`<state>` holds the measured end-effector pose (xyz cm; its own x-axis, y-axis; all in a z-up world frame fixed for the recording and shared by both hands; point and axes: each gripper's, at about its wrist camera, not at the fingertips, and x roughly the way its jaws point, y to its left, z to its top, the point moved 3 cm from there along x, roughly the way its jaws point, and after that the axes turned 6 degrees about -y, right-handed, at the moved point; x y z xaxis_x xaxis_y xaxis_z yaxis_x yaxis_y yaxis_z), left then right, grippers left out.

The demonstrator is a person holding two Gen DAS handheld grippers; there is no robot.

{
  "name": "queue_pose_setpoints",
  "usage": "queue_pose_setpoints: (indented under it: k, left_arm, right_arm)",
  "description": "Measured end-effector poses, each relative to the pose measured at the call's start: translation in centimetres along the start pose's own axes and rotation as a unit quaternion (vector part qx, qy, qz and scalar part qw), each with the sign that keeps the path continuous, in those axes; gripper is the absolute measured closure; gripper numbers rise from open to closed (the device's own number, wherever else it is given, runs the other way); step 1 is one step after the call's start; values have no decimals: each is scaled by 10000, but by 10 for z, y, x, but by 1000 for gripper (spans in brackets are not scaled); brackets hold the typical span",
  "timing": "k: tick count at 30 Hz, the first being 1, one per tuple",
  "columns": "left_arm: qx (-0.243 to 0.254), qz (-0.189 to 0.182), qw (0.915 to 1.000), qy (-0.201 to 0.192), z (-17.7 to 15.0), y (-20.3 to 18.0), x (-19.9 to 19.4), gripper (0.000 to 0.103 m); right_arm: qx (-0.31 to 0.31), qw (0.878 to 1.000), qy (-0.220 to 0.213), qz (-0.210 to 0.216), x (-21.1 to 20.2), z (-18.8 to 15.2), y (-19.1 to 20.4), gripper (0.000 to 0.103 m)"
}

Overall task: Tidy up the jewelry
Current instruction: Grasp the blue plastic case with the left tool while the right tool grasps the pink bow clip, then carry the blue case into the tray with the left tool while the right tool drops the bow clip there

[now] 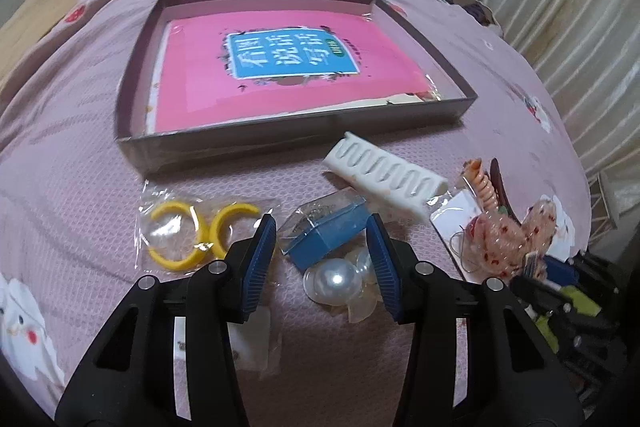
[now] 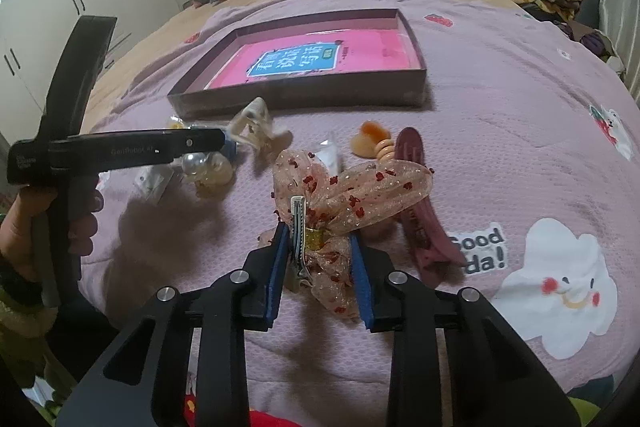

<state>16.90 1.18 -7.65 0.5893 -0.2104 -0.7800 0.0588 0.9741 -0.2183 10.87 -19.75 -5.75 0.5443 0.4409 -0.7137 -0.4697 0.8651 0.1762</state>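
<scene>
Jewelry lies scattered on the pink quilted bedspread (image 2: 500,131) in front of the shallow grey box (image 1: 168,143). A small blue plastic case with a clear lid (image 1: 326,233) is bracketed by the left gripper (image 1: 322,259), narrowed but seemingly not yet pressing. The sheer pink bow hair clip with red specks (image 2: 352,187) is pinched at its knot by the right gripper (image 2: 320,267). Both should be lifted squarely and carried into the box.

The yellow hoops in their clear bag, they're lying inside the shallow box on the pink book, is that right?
Not inside. The yellow hoops in their clear bag lie on the bedspread in front of the shallow box, outside its near wall, as the left wrist view shows.
</scene>
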Motion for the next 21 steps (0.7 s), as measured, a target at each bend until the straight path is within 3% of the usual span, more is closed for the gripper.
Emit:
queue_pose_setpoints:
  k: [15, 21]
  left_arm:
    - [459, 280, 9984, 156, 13, -13, 26, 61]
    - [582, 396, 9973, 210, 18, -15, 34, 65]
  right_arm:
    - [227, 9995, -226, 83, -17, 13, -18, 78]
    - [243, 9991, -329, 121, -28, 24, -19, 78]
